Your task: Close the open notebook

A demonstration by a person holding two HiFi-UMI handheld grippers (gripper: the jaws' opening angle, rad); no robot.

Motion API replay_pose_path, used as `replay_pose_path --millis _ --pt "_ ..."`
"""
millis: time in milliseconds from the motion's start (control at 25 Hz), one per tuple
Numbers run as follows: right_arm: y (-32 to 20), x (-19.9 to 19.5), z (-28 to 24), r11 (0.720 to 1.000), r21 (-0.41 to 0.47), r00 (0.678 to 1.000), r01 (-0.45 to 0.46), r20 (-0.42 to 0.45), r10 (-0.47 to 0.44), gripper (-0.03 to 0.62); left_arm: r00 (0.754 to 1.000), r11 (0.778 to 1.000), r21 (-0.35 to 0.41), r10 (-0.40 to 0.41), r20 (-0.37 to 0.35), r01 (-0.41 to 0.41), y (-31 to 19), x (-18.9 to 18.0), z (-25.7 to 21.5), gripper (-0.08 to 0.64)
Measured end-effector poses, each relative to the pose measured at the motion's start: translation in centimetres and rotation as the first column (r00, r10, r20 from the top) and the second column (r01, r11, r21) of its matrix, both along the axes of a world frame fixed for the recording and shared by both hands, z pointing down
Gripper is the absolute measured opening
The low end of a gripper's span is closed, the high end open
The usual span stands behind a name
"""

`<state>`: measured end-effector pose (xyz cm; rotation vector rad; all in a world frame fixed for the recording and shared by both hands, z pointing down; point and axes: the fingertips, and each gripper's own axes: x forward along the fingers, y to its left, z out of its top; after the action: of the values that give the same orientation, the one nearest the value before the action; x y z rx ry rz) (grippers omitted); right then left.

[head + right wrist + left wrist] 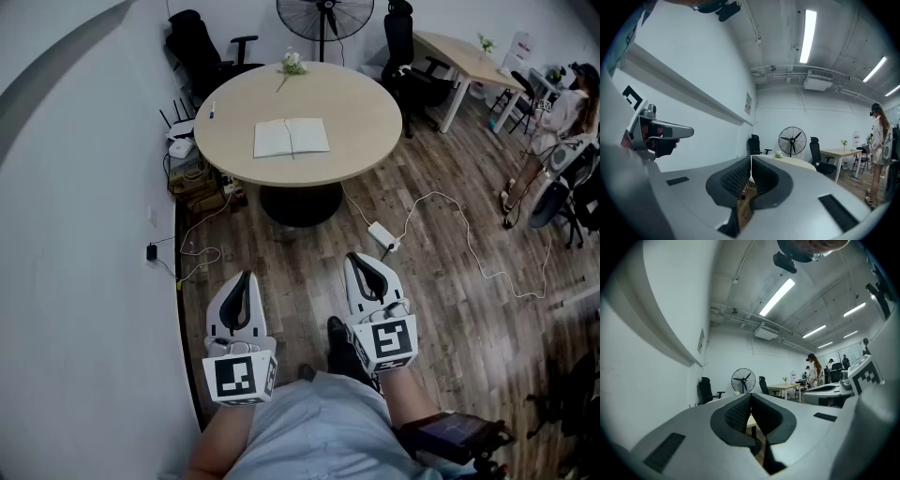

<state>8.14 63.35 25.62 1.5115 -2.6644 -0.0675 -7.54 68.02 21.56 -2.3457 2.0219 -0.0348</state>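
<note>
approach step, nothing touched yet. open notebook (292, 138) lies flat near the middle of the round table (361, 141), pages up, crease down the centre. left gripper (246, 277) and right gripper (356, 257) are both held low by the person's body, well apart from the table, pointing toward it. both have jaws pressed together with nothing between them; the gripper views confirm it, left (750, 395) and right (751, 159).

next move likely calls for walking up to the table, parting one pair of jaws, getting under one outer page edge and folding it over the crease.

hard to tell: page content is too small to read, cover not visible. in the gripper views the table is edge-on and the notebook does not show.
</note>
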Motion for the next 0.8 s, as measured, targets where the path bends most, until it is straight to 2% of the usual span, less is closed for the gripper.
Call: replay_pose_path --millis 400,640,800 --pt "0.0 -0.2 -0.2 1.000 0.002 0.999 0.019 0.038 -0.019 0.052 1.000 1.000 -0.004 0.001 -0.002 -0.001 0.2 0.1 0.4 0.020" --pt "0.0 -0.3 -0.1 1.000 -0.014 1.000 0.014 0.019 -0.014 0.052 1.000 1.000 -0.020 0.004 -0.009 -0.005 0.3 0.0 0.7 0.020" --pt "-1.7 -0.1 0.4 1.000 -0.025 1.000 0.013 0.002 -0.013 0.052 1.000 0.999 -0.039 0.002 -0.018 -0.003 -1.5 -0.1 1.6 0.020"
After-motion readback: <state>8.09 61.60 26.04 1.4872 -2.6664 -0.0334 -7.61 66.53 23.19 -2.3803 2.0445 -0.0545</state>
